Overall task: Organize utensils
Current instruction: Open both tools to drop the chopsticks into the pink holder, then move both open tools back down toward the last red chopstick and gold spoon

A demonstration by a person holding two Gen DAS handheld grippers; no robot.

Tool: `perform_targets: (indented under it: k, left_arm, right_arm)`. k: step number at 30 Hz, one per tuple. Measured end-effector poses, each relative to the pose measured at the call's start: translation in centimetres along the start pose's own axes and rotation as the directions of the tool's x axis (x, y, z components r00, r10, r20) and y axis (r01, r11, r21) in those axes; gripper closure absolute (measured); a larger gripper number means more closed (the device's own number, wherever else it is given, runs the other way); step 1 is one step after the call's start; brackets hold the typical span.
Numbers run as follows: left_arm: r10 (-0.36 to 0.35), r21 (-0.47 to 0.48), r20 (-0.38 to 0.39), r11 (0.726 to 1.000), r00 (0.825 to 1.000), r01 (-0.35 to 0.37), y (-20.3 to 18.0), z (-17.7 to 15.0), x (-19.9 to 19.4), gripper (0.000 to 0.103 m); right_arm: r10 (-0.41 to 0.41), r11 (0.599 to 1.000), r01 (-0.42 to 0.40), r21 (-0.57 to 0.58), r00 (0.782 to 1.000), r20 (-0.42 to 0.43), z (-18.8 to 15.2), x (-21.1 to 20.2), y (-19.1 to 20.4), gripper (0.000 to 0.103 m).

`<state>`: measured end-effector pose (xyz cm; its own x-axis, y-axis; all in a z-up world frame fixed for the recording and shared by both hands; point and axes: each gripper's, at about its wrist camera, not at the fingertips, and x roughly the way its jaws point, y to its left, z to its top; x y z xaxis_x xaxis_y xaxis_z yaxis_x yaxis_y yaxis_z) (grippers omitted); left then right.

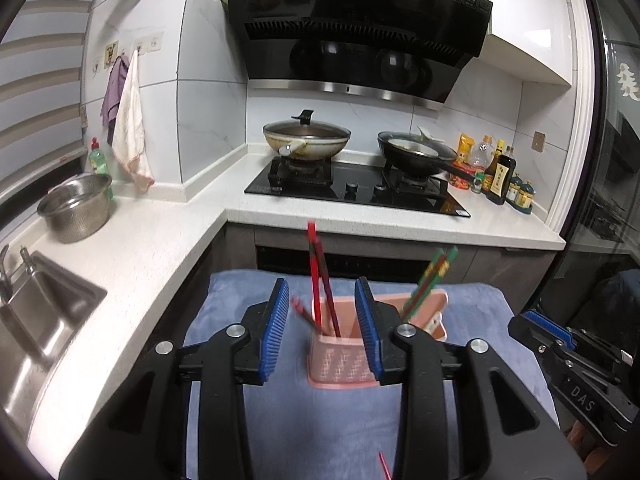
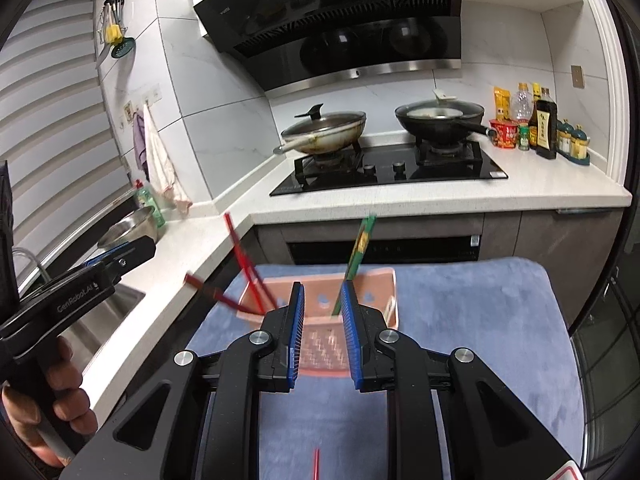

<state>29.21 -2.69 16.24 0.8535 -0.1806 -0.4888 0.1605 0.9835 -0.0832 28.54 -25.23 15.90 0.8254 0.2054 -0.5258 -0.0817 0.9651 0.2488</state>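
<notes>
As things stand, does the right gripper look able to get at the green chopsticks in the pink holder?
Probably yes. The right gripper is open and empty, aimed at the pink holder, and the green chopsticks rise just beyond its fingertips with nothing between. The red chopsticks lean off to the side.

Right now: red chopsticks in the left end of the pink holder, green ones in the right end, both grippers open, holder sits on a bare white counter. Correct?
One error: the holder sits on a blue towel, not bare counter, as the left wrist view shows. Red chopsticks left, green chopsticks right, left gripper and right gripper open: all correct.
</notes>
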Motion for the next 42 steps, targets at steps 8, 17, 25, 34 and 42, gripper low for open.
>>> perform_targets:
  k: [8, 17, 25, 34, 42]
  left_arm:
    - [-0.006, -0.023, -0.079, 1.0, 0.997, 0.004, 0.9, -5.8, -2.9, 0.069]
    - [0.024, -0.061, -0.229, 0.997, 0.973, -0.039, 2.4, -14.3, -4.9, 0.068]
    - [0.023, -0.086, -0.348, 0.995, 0.937, -0.057, 3.2, -20.6, -5.9, 0.068]
    - [0.009, -0.076, -0.415, 0.996, 0.91, -0.045, 2.5, -24.8, -7.0, 0.068]
    - [-0.007, -0.069, -0.455, 0.997, 0.891, -0.027, 1.8, -26.9, -7.2, 0.067]
  right_arm:
    - [-0.018, 1.0, 0.017, -0.014, 0.997, -0.071, -6.0, -3.5, 0.0, 0.083]
    - [-0.069, 0.998, 0.069, -0.003, 0.979, -0.19, -15.5, -6.8, -0.4, 0.083]
    - [-0.097, 0.995, 0.1, -0.007, 0.951, -0.293, -22.7, -8.3, -0.3, 0.083]
    - [-0.088, 0.996, 0.084, -0.027, 0.933, -0.35, -27.2, -8.2, 1.2, 0.083]
    - [-0.089, 0.996, 0.08, -0.039, 0.919, -0.385, -29.1, -7.2, 1.8, 0.083]
